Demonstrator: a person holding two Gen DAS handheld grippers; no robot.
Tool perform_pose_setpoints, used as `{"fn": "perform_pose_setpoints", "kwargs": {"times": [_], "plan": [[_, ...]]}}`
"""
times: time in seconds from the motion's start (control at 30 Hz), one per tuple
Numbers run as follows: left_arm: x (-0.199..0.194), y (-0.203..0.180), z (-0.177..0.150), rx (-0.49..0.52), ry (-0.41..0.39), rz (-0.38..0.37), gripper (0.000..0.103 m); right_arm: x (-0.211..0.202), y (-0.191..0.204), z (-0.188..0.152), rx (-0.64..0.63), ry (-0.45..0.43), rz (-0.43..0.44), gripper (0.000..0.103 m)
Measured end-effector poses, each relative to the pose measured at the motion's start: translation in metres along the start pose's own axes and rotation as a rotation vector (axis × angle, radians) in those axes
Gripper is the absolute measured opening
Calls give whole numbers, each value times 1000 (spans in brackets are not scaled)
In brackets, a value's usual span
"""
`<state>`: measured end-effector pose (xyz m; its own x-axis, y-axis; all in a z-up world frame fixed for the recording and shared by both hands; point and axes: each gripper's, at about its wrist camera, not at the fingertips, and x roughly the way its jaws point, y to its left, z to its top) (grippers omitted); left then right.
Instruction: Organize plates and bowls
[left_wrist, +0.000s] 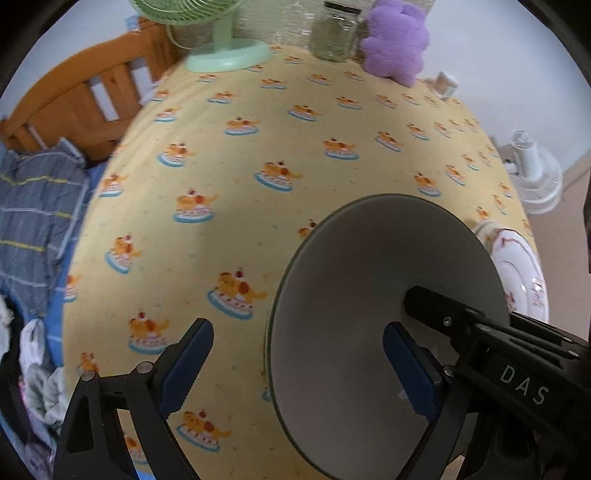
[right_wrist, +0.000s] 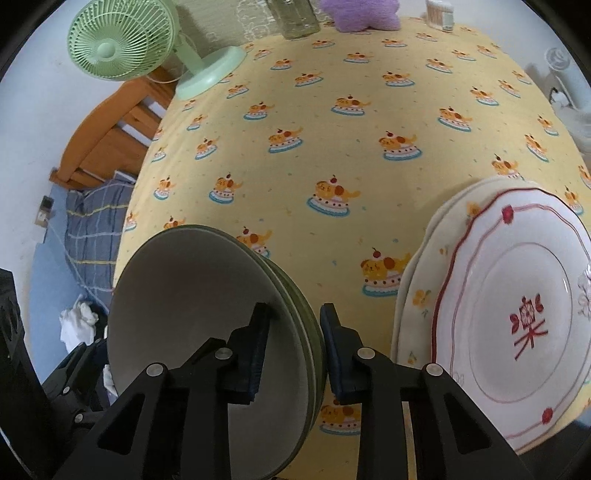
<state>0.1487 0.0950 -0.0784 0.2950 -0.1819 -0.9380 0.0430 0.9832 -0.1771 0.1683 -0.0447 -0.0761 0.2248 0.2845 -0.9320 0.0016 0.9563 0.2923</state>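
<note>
A grey-white bowl with an olive green outside (right_wrist: 207, 310) is tilted on its side over the near edge of the yellow tablecloth (right_wrist: 332, 129). My right gripper (right_wrist: 295, 347) is shut on its rim, one finger inside and one outside. The bowl also shows in the left wrist view (left_wrist: 369, 295). My left gripper (left_wrist: 299, 365) is open beside it, with its right finger (left_wrist: 410, 369) inside the bowl and its left finger over the cloth. A white plate with red trim (right_wrist: 517, 314) lies on a cream flowered plate (right_wrist: 417, 295) at the right.
A green fan (right_wrist: 122, 40), a glass jar (left_wrist: 336, 33), a purple plush (left_wrist: 395, 40) and a small box (right_wrist: 439, 13) stand along the far edge. A wooden bed frame (left_wrist: 85, 96) with bedding is at the left. A white fan (left_wrist: 535, 170) is on the floor at right.
</note>
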Motion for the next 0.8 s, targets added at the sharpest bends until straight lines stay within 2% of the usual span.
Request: {"fn": "perform_pose_setpoints", "kwargs": {"times": [0.23,0.3,0.4,0.8], "plan": [[8,3,1,20,24,-134,79,-1,0,-4,45,-5,-40,31],[11,3,1,20,38,-165,67,-1,1,-6,48,-12,-50,31],[10,-2,1,35,35,-172,56,-1,3,-8,48,-21,-66,31],[6,1,-3,44,38,-172,53,-3,5,-11,68,-21,-93,33]]}}
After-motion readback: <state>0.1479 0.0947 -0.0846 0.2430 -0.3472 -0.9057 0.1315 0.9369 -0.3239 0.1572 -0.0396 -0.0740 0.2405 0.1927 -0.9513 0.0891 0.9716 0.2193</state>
